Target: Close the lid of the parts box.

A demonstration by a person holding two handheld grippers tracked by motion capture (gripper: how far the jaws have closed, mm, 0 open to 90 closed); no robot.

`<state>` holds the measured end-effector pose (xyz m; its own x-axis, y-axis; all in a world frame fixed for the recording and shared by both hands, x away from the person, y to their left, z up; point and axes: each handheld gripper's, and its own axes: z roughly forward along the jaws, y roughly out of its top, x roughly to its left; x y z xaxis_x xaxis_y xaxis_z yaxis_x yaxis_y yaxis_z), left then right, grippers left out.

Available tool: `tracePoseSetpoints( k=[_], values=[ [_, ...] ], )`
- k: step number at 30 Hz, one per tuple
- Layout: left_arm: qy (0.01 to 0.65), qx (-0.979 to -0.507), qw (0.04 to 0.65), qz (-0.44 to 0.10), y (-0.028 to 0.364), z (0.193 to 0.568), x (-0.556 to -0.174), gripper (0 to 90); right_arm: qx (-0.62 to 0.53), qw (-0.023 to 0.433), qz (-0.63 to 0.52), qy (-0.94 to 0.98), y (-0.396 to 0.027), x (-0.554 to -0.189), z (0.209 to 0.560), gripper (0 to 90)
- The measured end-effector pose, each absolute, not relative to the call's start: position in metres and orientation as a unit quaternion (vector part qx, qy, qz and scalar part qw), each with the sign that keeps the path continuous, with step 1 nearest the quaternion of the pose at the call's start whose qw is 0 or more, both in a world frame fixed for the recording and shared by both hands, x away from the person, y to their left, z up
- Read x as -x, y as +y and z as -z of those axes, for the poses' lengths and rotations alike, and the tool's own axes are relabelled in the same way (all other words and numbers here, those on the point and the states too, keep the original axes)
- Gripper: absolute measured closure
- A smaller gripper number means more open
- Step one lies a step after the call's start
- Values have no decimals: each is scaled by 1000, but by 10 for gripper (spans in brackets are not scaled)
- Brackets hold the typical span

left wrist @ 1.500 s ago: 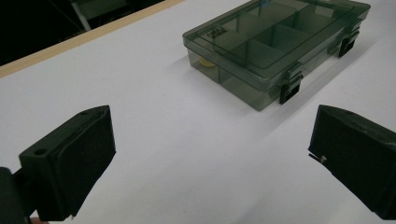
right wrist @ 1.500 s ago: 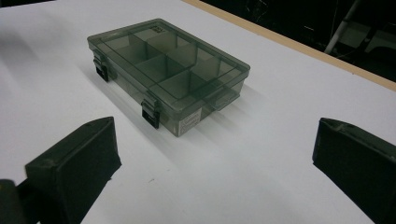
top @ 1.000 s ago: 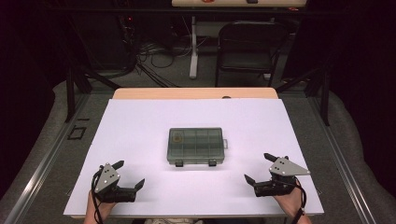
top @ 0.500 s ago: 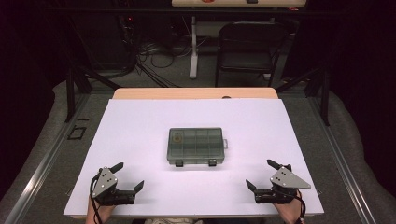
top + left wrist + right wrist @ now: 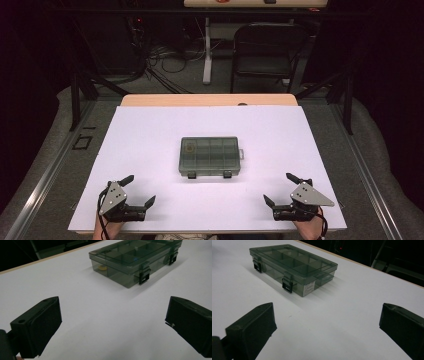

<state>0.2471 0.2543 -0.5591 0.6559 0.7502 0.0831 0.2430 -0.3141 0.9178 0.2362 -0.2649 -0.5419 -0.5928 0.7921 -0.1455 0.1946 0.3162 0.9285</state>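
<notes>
Near left on the white tabletop (image 5: 150, 135): left gripper (image 5: 134, 192), jaws spread wide, holding nothing. Mid-table, well apart from both: translucent smoky-grey plastic compartment box (image 5: 208, 156), lid shut, two black latches (image 5: 207, 174) on the near edge. Probably light, rigid, smooth-walled, likely to slip; best pinched across the short sides or at the latches. Near right: right gripper (image 5: 282, 189), equally wide, empty.

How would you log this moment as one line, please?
left gripper: open, empty | right gripper: open, empty | compartment box: closed, latched, untouched
</notes>
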Motion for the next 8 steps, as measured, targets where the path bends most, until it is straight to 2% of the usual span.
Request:
tracePoseSetpoints(
  k=[8],
  values=[
    [327, -771, 486, -251, 253, 561, -250, 2, -327, 305, -482, 753, -263, -238, 542, 0]
  ],
)
